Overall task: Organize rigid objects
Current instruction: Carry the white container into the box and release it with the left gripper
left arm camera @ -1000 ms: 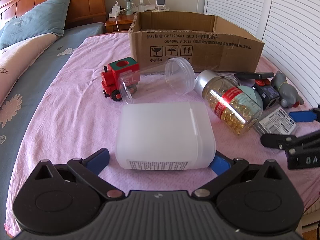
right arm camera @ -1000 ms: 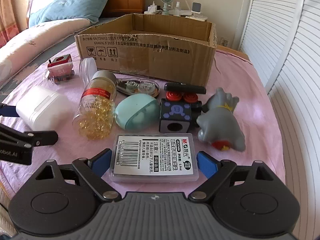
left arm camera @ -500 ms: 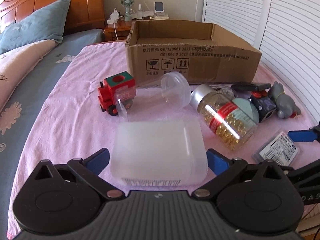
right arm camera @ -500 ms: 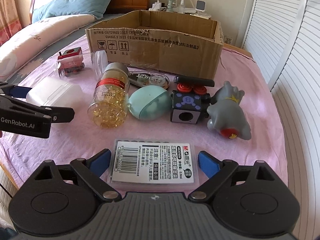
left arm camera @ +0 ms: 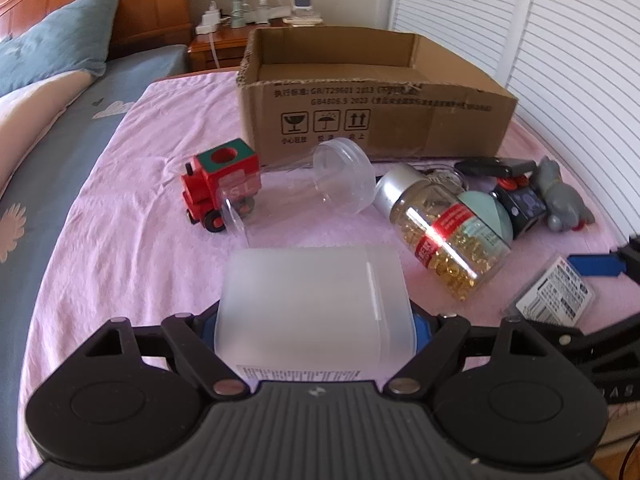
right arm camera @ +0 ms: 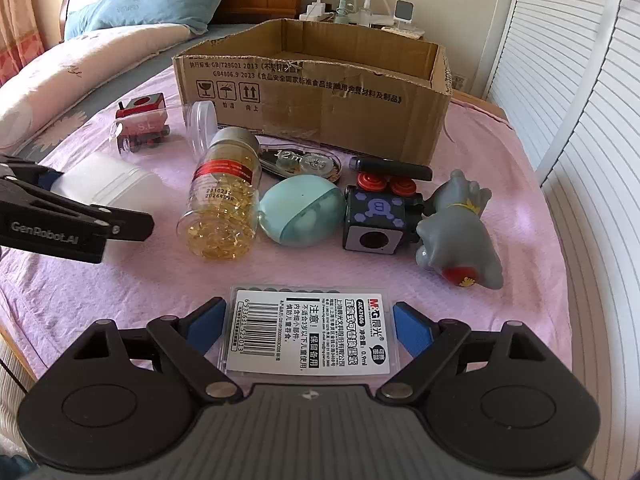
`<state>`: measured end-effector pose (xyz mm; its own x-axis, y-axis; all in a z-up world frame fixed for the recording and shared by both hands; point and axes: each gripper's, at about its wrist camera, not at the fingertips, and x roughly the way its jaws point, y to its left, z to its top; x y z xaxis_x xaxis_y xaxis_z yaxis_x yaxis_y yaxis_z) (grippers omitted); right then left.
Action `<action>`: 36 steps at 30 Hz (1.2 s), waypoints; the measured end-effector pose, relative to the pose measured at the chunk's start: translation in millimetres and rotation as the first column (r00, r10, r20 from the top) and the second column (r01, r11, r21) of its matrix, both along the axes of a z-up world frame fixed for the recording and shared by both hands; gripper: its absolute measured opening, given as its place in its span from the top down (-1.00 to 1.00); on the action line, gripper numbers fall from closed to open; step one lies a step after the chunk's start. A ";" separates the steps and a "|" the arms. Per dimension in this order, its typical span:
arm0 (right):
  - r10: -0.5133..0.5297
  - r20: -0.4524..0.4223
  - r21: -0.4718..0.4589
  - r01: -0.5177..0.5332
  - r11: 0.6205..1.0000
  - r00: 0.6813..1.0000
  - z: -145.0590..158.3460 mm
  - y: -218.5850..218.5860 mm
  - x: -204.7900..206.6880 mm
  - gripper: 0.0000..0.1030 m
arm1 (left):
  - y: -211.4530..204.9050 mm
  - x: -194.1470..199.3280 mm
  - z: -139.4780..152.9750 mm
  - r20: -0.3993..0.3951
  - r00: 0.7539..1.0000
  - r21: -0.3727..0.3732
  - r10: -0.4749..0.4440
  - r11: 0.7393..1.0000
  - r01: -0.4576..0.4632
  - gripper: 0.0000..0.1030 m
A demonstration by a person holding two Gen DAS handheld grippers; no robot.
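Observation:
My left gripper (left arm camera: 314, 326) is shut on a frosted white plastic box (left arm camera: 314, 300), which also shows in the right wrist view (right arm camera: 108, 180). My right gripper (right arm camera: 310, 324) is open around a flat clear case with a printed label (right arm camera: 310, 334); its blue pads stand just off the case's sides. An open cardboard box (right arm camera: 316, 88) stands at the back of the pink cloth. Before it lie a red toy train (left arm camera: 220, 186), a clear cup (left arm camera: 304, 192), a capsule bottle (right arm camera: 224, 196), a teal egg-shaped case (right arm camera: 302, 210), a dark cube (right arm camera: 376, 220) and a grey figurine (right arm camera: 460, 232).
A correction tape (right arm camera: 300, 160) and a black bar (right arm camera: 392, 168) lie against the cardboard box. Pillows and a wooden headboard are at the back left, a nightstand with a small fan (left arm camera: 238, 0) behind. White louvred doors (right arm camera: 580, 120) run along the right.
My left gripper has closed on the white box and lifted it slightly. My right gripper has narrowed around the flat case and pulled back a little.

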<state>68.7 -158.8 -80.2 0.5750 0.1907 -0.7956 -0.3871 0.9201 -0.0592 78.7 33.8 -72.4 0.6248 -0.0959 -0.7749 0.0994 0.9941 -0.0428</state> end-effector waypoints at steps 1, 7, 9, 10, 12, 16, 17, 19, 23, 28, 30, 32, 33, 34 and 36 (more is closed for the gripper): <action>0.001 0.004 -0.004 -0.001 1.000 1.000 1.6 -0.4 -0.7 -0.78 | 0.4 -0.1 2.2 0.001 1.000 0.009 -0.014 1.000 0.014 -0.61; 0.003 0.016 -0.002 -0.003 1.000 1.000 17.4 -4.7 -3.8 -0.78 | 5.8 -5.9 19.5 -0.003 0.995 0.047 -0.102 0.994 0.102 -0.61; 0.006 0.020 -0.002 -0.006 1.000 1.000 24.6 -6.8 -5.3 -0.78 | 8.6 -6.3 25.6 -0.017 0.992 0.035 -0.126 0.991 0.126 -0.61; 0.008 0.024 -0.002 -0.008 1.000 1.000 28.0 -7.3 -5.9 -0.78 | 9.2 -6.8 28.7 -0.020 0.991 0.031 -0.135 0.990 0.136 -0.61; 0.015 0.030 0.001 -0.015 1.000 0.999 35.0 -8.4 -6.2 -0.78 | 9.8 -7.3 37.0 -0.020 0.987 0.029 -0.159 0.987 0.159 -0.61; 0.032 0.042 0.020 -0.032 0.999 0.999 51.5 -11.2 -4.7 -0.78 | 8.0 -3.4 54.1 -0.002 0.981 0.046 -0.195 0.980 0.195 -0.61; 0.036 0.046 0.024 -0.038 0.999 0.998 56.3 -11.3 -3.3 -0.78 | 7.6 -1.1 59.0 0.005 0.980 0.050 -0.201 0.978 0.201 -0.61; 0.053 0.057 0.033 -0.054 0.998 0.997 66.3 -11.9 -1.2 -0.78 | 6.8 4.9 68.9 0.020 0.977 0.053 -0.211 0.976 0.210 -0.61; 0.067 0.078 0.053 -0.071 0.996 0.995 84.3 -13.2 10.4 -0.78 | 5.1 24.4 90.6 0.055 0.972 0.054 -0.228 0.973 0.225 -0.61; 0.069 0.096 0.086 -0.077 0.993 0.993 100.9 -12.9 32.2 -0.78 | -1.3 63.1 112.7 0.101 0.964 0.053 -0.246 0.969 0.242 -0.61; 0.072 0.107 0.091 -0.081 0.993 0.992 105.8 -12.5 41.0 -0.78 | -5.2 81.8 118.3 0.121 0.961 0.069 -0.248 0.968 0.241 -0.61; 0.080 0.120 0.088 -0.090 0.992 0.990 110.1 -11.4 49.2 -0.78 | -9.1 102.2 121.7 0.130 0.960 0.075 -0.250 0.967 0.242 -0.61; 0.082 0.127 0.085 -0.093 0.992 0.988 111.9 -10.6 53.3 -0.78 | -10.8 112.2 122.4 0.131 0.959 0.075 -0.251 0.967 0.243 -0.61; 0.082 0.131 0.083 -0.093 0.992 0.988 113.2 -10.1 58.0 -0.78 | -12.0 122.4 122.7 0.130 0.959 0.074 -0.252 0.967 0.244 -0.61; 0.078 0.136 0.083 -0.090 0.993 0.988 115.1 -9.4 66.9 -0.78 | -14.9 147.0 121.6 0.124 0.960 0.071 -0.250 0.967 0.243 -0.61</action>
<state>135.6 -168.3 34.9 0.6529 0.3088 -0.6917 -0.4572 0.8887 -0.0348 225.7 18.9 49.2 0.6832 -0.2193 -0.6965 0.3428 0.9385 0.0407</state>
